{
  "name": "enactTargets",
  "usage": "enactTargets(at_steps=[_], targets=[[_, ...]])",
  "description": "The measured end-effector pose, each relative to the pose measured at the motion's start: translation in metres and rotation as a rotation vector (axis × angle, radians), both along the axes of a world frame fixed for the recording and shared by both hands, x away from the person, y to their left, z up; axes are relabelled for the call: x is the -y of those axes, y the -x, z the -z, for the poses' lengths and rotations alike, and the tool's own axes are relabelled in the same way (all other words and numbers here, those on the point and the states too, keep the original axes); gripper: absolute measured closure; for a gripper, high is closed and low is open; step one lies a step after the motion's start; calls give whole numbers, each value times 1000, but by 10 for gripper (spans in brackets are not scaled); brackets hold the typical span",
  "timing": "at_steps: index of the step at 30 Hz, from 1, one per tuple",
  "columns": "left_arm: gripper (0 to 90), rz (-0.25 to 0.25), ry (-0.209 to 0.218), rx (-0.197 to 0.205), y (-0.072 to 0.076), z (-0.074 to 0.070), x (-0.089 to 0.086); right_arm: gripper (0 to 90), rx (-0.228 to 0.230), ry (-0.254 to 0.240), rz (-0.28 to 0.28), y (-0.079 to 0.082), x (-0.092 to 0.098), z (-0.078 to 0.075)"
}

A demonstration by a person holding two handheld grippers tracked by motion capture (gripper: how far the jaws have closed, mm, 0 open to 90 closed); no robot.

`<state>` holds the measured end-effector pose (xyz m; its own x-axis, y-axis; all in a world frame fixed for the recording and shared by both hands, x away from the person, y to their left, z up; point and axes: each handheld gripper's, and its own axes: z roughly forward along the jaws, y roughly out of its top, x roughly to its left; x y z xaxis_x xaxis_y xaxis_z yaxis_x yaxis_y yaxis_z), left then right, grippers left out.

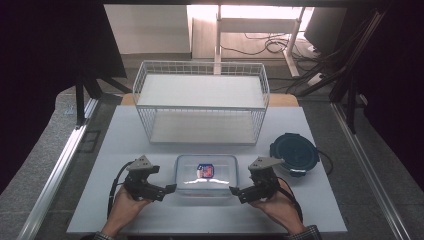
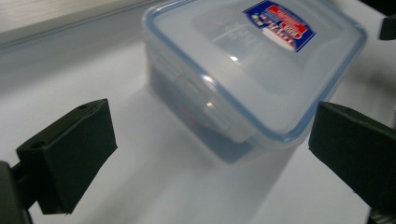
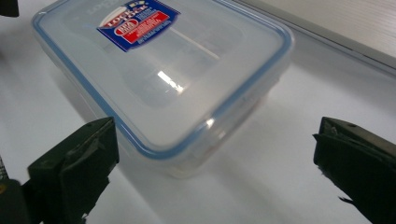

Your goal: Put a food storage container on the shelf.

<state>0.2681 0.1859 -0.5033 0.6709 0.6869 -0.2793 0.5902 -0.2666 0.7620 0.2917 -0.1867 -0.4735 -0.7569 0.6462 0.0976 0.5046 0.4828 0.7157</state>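
The clear plastic container is catching glossy highlights on its smooth lid, where a shiny printed label is sticking. The table is looking matt and smooth. The white wire basket is showing coated metal mesh. The dark round lid is looking like plastic.

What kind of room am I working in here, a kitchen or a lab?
Likely a lab test bench: a bare white table with a staged wire rack, a metal frame rail, and loose cables on the floor behind.
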Motion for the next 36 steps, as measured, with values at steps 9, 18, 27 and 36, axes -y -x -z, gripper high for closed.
enactTargets(at_steps=[9, 18, 27, 36], targets=[[0, 71, -7, -76, -35, -3, 20, 67, -119, -81, 12, -32, -6, 8], [2, 166, 72, -197, -46, 15, 27, 41, -289, -150, -19, -46, -14, 21], [192, 136, 115, -240, -32, 9, 14, 258, -380, -205, 3, -37, 0, 18], [453, 88, 183, -219, -9, 2, 2, 490, -343, -273, 5, -18, 17, 8]])
